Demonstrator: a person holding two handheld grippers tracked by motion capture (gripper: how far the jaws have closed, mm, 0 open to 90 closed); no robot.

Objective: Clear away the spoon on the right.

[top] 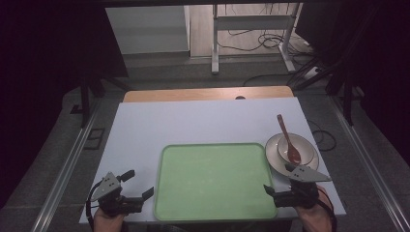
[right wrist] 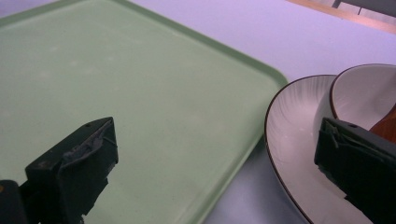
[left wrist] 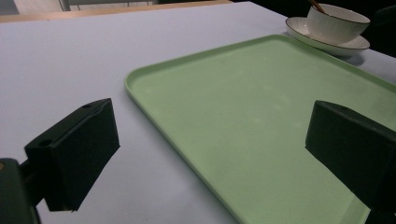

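Observation:
A light green tray (top: 212, 181) lies empty at the front middle of the white table (top: 193, 121). To its right a white plate (top: 270, 150) carries a white bowl (top: 303, 145) with a brown spoon (top: 288, 140) leaning in it. My left gripper (top: 139, 184) hovers open off the tray's front left corner; its jaws straddle the tray's left rim (left wrist: 140, 100). My right gripper (top: 279, 180) stands open at the tray's front right corner, one jaw over the tray (right wrist: 116, 84), the other over the plate (right wrist: 294, 135) beside the bowl (right wrist: 369, 93). Nothing is between either pair of jaws.
A wooden strip (top: 208, 94) runs along the table's far edge. Beyond it are a white metal frame (top: 251, 29) and cables (top: 270, 41) on the floor. Metal rails (top: 67, 169) flank the table on both sides.

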